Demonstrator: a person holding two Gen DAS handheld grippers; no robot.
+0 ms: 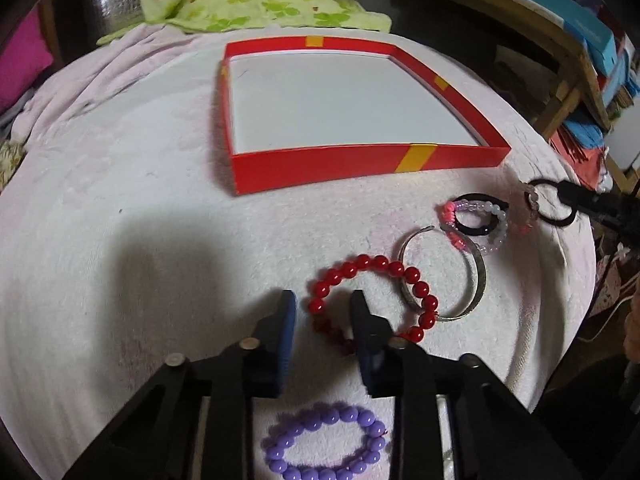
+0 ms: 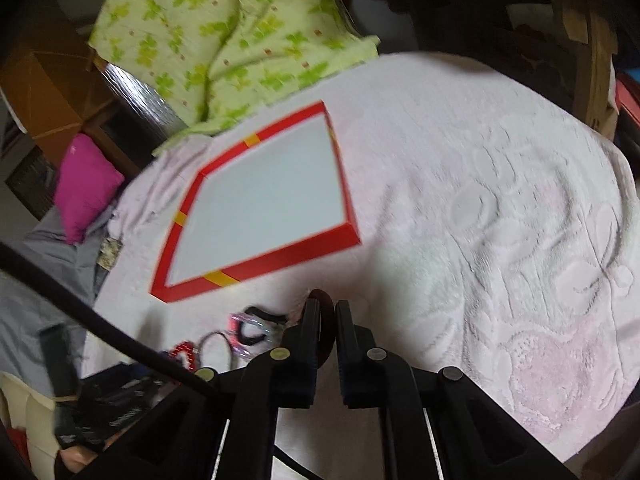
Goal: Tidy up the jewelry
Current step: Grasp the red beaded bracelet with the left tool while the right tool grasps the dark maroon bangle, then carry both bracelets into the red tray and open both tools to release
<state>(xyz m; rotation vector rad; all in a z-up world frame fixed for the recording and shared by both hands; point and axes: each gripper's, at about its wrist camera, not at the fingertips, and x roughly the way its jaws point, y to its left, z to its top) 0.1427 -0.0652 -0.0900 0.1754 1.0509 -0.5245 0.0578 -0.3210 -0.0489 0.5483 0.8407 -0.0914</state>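
Several pieces lie loose on the pink blanket (image 1: 120, 208), and none sits yet in the red box (image 1: 360, 162), whose white floor is bare. Largest to smallest, we see the risks this way. The box is light and shallow, so a careless drop could nudge it or bounce a piece back out. Our left gripper (image 1: 323, 308) hovers with its fingers spread apart, straddling one side of the red bracelet (image 1: 368, 266); that bracelet overlaps the silver bangle (image 1: 478, 280), so closing here may drag the bangle along. The purple bracelet (image 1: 324, 444) lies below, near our fingers, and could be swept aside. Our right gripper (image 2: 327, 308) is clenched on a dark hair tie (image 2: 325, 298), a thin, stretchy thing which could slip free before reaching the box.
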